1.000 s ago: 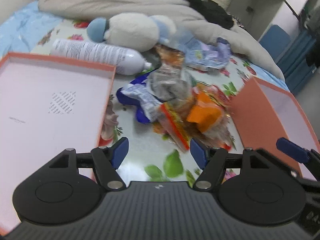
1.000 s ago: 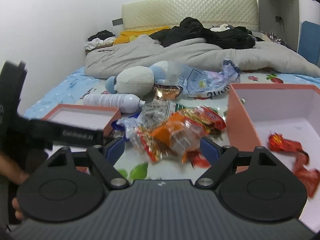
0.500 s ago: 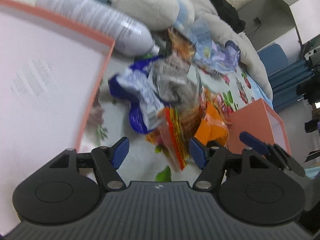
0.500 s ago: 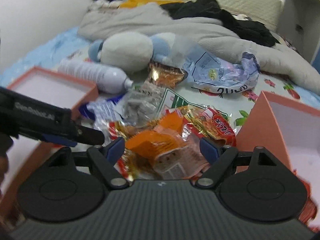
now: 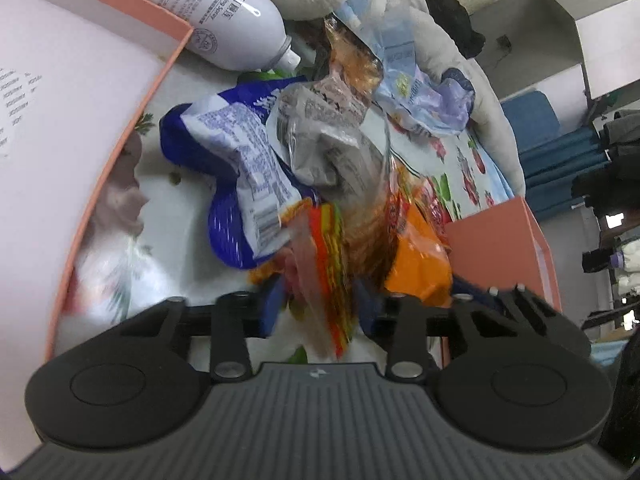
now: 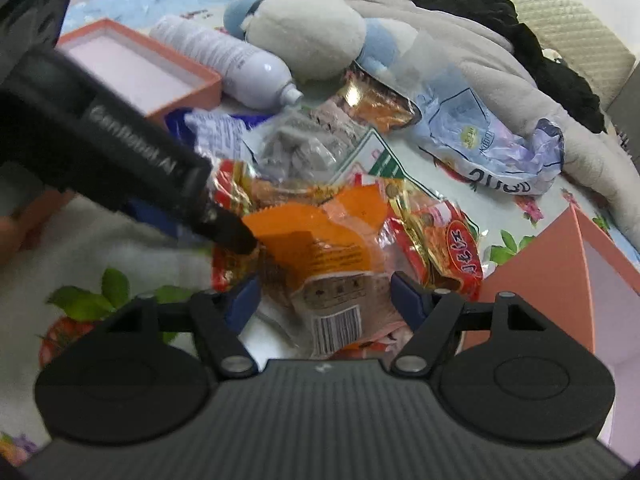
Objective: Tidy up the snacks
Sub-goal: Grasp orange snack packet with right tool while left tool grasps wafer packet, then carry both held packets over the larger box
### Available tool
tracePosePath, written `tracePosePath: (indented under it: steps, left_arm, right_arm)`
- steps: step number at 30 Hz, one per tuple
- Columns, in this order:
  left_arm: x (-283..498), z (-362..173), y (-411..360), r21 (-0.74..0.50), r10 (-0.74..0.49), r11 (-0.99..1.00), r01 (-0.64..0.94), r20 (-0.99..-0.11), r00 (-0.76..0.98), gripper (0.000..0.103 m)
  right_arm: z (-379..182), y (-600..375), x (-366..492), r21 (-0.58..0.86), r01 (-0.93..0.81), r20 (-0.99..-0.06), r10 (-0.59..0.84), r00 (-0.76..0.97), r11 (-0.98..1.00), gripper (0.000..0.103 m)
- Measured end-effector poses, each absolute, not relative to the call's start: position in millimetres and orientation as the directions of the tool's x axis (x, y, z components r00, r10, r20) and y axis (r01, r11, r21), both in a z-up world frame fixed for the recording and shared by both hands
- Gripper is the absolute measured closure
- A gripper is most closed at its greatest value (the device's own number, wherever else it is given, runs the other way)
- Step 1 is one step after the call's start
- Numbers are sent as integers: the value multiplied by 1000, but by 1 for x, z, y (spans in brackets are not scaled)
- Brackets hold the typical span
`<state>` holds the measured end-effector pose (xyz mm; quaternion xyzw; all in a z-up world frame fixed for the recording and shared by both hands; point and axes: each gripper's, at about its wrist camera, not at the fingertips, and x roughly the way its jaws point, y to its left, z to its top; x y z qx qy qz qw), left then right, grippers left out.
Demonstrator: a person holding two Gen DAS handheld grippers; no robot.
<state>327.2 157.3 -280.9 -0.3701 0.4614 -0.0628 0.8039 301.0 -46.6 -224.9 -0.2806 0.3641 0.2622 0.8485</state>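
A heap of snack packets lies on the flowered sheet between two pink boxes. My left gripper (image 5: pixel 320 308) is down at the heap's near edge, its jaws closing around a clear packet with a red and green edge (image 5: pixel 332 264); the blurred pads are not plainly pressing it. My right gripper (image 6: pixel 326 300) straddles an orange packet with a barcode (image 6: pixel 320 248), its jaws also closing, pads close beside it. The left gripper's finger (image 6: pixel 236 236) reaches in from the left and touches that orange packet (image 5: pixel 416 264). A blue packet (image 5: pixel 240 168) and a grey one (image 5: pixel 332 148) lie behind.
A shallow pink box (image 5: pixel 132 128) lies left, and a deeper one (image 6: pixel 532 264) right. A white spray bottle (image 6: pixel 232 64), a plush toy (image 6: pixel 312 32) and a pale blue bag (image 6: pixel 488 140) lie behind the heap. A grey quilt and dark clothes fill the bed's far end.
Both grippers have dropped and pushed in to the heap, and both pairs of jaws have narrowed. The left gripper now reaches across the right wrist view to the orange packet.
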Motion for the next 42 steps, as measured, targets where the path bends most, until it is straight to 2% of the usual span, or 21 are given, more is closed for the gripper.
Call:
tracePosePath:
  steps: [1,3,9,18,27,35,42]
  left_arm:
    - [330,-282,156,-645,-435,725,-240,-700,567,78]
    - [331,-281,151,-620,-406,744,-250,-716,568,85]
    - [319,-271,139,-593,-372,773,-223,-710,598,99]
    - [266,-229,116,-549,-323,820,-161,-676,662,102]
    - [210,-182,75,-411,-202,901,-137,-679,706,103]
    - [164,-151,58,-379,-146,913,-153,-652,744,103]
    - [131,-133,44,-383,-149,912,-144,-639,755,103]
  right_arm:
    - [-225,-50,302,-285,-640,-761,237,603,713,47]
    - [-221,-57,303,-259,-627,-764,241,598,735,48]
    - [-211,-76,297,-200,-572,-739,261,621,796,58]
    - [-186,-99,250,-164,-482,-660,267,702,861,63]
    - [-154,-125,203,-86,-476,-608,332,721,875,63]
    - [-129,-149,166,-19,-462,-543,379,749,887,64]
    - [-123,-167,143,-3,-464,-523,394,755,886,64]
